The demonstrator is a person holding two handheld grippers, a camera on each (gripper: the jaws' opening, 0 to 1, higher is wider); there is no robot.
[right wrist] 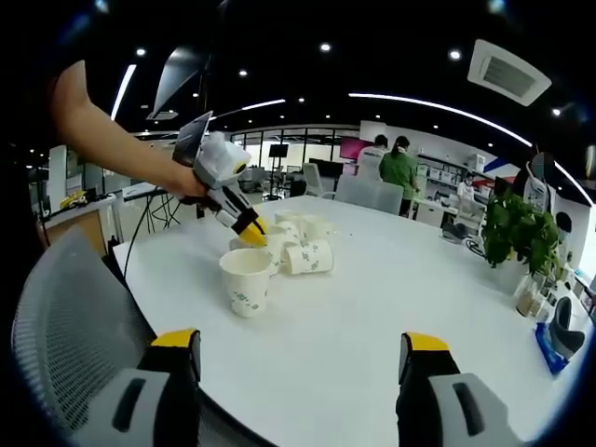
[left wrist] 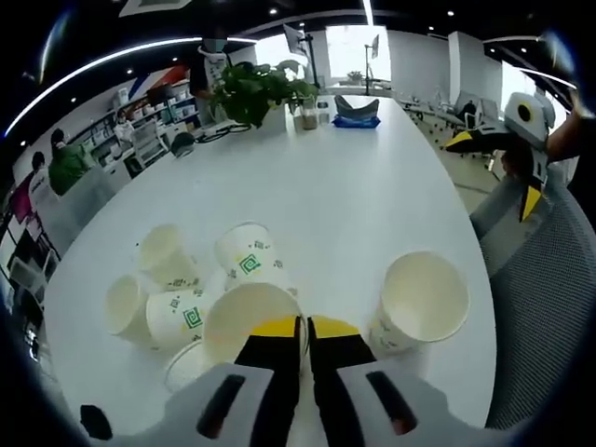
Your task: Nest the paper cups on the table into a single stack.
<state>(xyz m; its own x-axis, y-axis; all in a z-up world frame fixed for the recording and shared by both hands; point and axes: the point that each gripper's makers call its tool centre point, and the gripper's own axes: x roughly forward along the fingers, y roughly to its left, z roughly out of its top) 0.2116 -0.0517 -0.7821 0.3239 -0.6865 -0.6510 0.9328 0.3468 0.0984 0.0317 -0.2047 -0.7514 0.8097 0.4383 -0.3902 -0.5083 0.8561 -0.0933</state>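
Left tongs (left wrist: 304, 328) pinch the rim of 1 paper cup (left wrist: 250, 318) on the desk (left wrist: 345, 186), beside the cup cluster (left wrist: 177, 279). Right tongs (right wrist: 300, 349) gape wide, holding nothing.

The left gripper view sits low and close over the paper cups (left wrist: 200, 298), facing down the length of the white counter (left wrist: 354, 196) toward a potted plant (left wrist: 256, 88). The right gripper view hangs back beyond the counter's edge, above a mesh chair (right wrist: 70, 317), facing across it. Both views share the cups, counter and plant.
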